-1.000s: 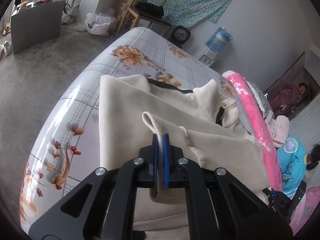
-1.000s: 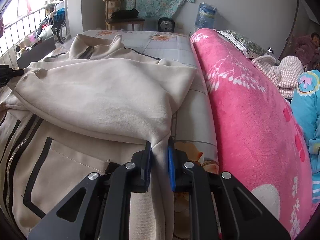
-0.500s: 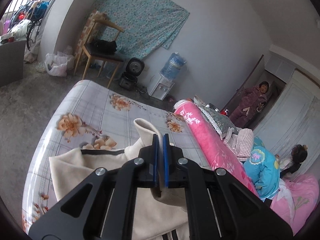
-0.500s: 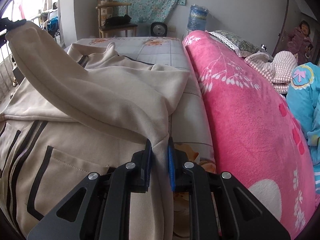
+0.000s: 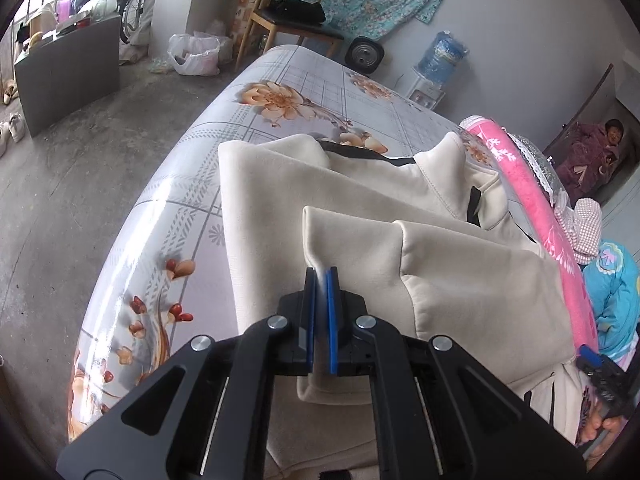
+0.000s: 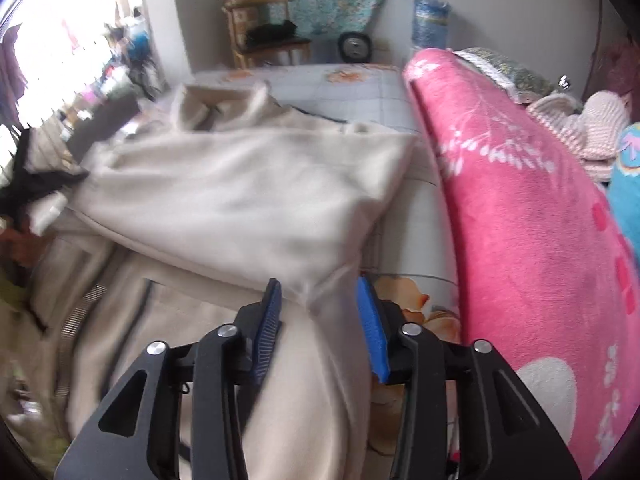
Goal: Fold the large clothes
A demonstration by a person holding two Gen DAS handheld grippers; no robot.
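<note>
**Cream jacket half-folded on the floral bed**

A cream jacket (image 5: 360, 184) lies spread across the bed (image 5: 256, 92), whose sheet is pale grey with a grid and orange flowers. The cloth is thick and soft, fleece-like, with black piping at the collar and a zip with dark trim running down the front (the zip shows only in the right wrist view, and blurred). One sleeve (image 5: 472, 280) is laid crosswise over the chest, its cuff end towards the left side of the bed.

The left gripper (image 5: 321, 280) is clamped tight on the sleeve's cuff; the cloth passes between its blue pads and hangs out below them.

The right gripper (image 6: 318, 300) has just been opening its jaws. Its blue pads now stand apart, with a ridge of the cream fabric between them; the pads seem not to press on it, though the picture is smeared by motion.

A rolled pink blanket (image 6: 520, 216) lies along the bed just beside the jacket. Beyond the bed stand a wooden chair (image 5: 288, 12) and a water dispenser (image 5: 436, 60).
</note>
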